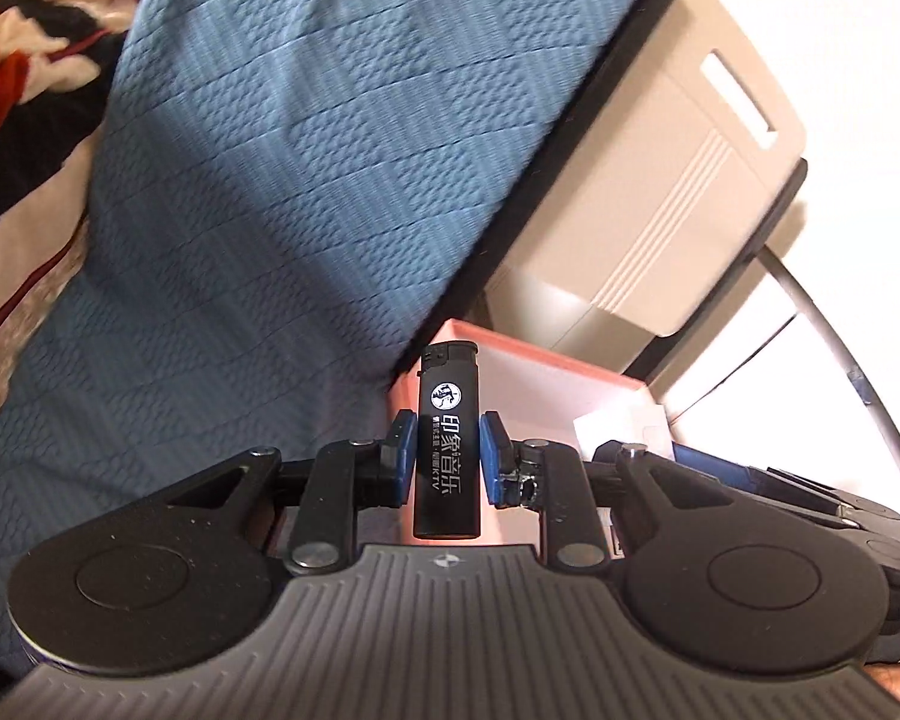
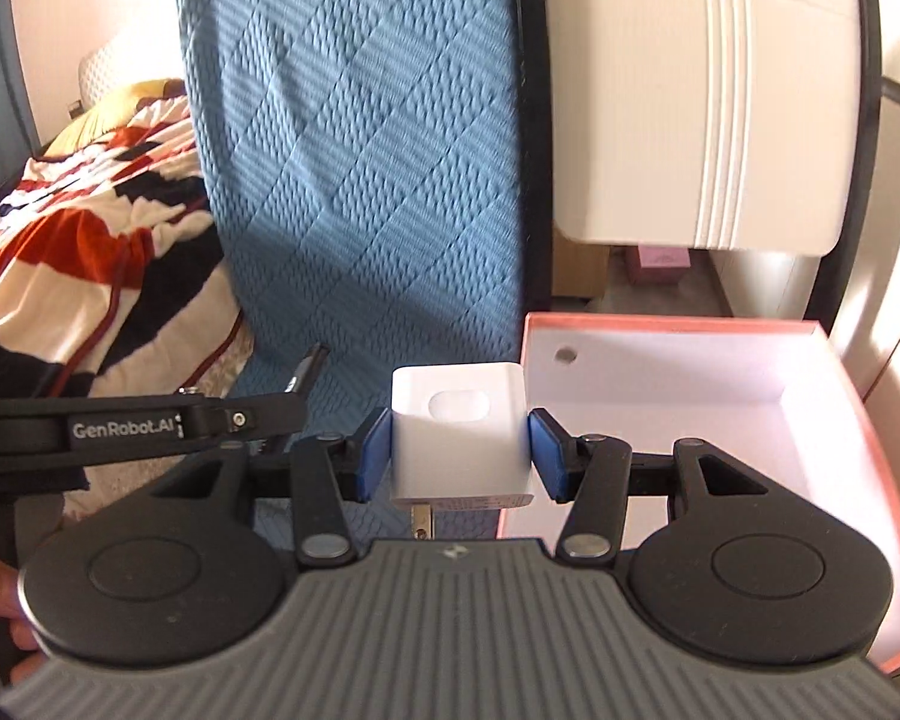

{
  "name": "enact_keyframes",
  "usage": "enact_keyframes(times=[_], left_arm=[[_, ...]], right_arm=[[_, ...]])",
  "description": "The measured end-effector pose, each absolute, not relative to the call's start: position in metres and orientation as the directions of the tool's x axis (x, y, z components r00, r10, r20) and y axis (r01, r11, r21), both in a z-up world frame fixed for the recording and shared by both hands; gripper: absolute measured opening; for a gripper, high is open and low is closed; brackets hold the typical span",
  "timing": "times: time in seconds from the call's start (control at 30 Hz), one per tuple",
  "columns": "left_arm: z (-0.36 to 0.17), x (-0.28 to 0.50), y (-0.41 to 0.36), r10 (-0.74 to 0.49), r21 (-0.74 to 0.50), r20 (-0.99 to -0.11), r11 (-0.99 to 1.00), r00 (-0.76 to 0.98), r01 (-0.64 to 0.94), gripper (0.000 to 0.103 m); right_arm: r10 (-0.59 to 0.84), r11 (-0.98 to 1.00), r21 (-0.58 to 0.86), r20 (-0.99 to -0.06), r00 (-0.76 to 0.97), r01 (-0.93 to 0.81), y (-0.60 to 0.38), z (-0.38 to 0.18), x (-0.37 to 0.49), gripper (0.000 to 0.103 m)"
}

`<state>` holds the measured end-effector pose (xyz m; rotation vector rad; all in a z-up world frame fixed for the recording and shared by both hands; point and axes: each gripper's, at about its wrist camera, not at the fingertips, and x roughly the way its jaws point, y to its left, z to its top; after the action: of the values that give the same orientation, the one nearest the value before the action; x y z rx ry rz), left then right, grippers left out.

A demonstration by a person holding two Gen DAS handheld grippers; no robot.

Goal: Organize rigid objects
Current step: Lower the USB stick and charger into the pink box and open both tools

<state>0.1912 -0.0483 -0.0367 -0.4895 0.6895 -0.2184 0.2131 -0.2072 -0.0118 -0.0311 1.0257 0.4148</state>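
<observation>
Beside the blue mattress (image 2: 360,150), the right tongs (image 2: 461,450) clamp the white charger (image 2: 459,438), the open pink box (image 2: 690,396) just to their right; the left tongs (image 1: 447,456) pinch the black lighter (image 1: 447,444) upright, the box beyond.

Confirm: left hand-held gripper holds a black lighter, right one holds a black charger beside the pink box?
Wrong colour: the right wrist view shows the right hand-held gripper holding a white charger beside the pink box. Left hand-held gripper does hold the black lighter.

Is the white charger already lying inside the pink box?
No, the white charger is clamped in the right gripper, left of the pink box.
</observation>
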Motion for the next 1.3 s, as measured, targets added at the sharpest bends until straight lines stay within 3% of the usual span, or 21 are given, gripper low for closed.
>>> enact_keyframes(times=[0.3,0.53,1.3], left_arm=[[-0.004,0.200,-0.094,-0.379,-0.503,-0.527,0.860,0.761,0.081,0.026],[-0.009,0.199,-0.139,-0.421,-0.519,-0.534,0.848,0.733,0.109,0.026],[-0.099,0.210,-0.240,-0.409,-0.430,-0.726,0.897,0.552,0.098,0.026]], right_arm=[[0.305,0.931,0.148,-0.818,0.487,-0.334,-0.240,0.013,0.227,0.053],[0.254,0.949,0.118,-0.834,0.490,-0.291,-0.286,0.011,0.229,0.053],[0.103,0.989,0.071,-0.961,0.256,-0.131,-0.403,-0.108,0.206,0.053]])
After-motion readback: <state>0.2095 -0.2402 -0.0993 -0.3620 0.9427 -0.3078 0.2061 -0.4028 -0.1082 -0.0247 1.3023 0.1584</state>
